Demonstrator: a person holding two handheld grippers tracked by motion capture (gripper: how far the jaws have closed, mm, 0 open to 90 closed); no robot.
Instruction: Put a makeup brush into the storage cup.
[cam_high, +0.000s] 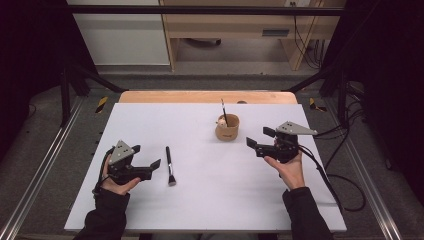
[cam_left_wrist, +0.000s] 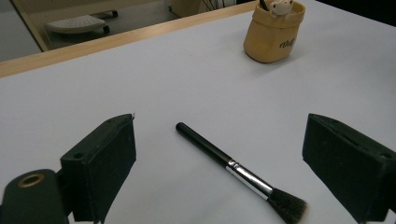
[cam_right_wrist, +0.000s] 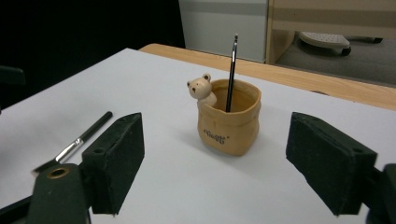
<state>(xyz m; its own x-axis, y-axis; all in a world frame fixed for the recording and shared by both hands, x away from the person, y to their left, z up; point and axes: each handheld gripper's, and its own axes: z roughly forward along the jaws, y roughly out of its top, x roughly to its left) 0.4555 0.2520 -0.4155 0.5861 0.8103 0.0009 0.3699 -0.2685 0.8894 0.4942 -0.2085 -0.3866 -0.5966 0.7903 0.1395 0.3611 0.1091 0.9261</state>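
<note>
Nearest the person, the left gripper (cam_high: 152, 166) rests low over the white bench (cam_high: 200, 210), jaws apart and empty; in the left gripper view the loose brush (cam_left_wrist: 238, 170) lies flat between and ahead of them, bristles toward the near edge, handle pointing away. The right gripper (cam_high: 259, 141) sits on the opposite side, jaws spread wide with nothing between them, facing the holder (cam_right_wrist: 229, 122) from just beside it. Farther back, this tan sack-shaped holder with a small bear figure (cam_right_wrist: 201, 88) at its rim stands upright, and one thin brush (cam_right_wrist: 231, 74) stands in it, leaning on the inner wall. Judged step: one brush is stowed and the loose brush awaits pickup. The next move calls for lowering the left gripper astride the handle, closing on it near the ferrule, lifting, and turning it upright for insertion without tipping the holder
</note>
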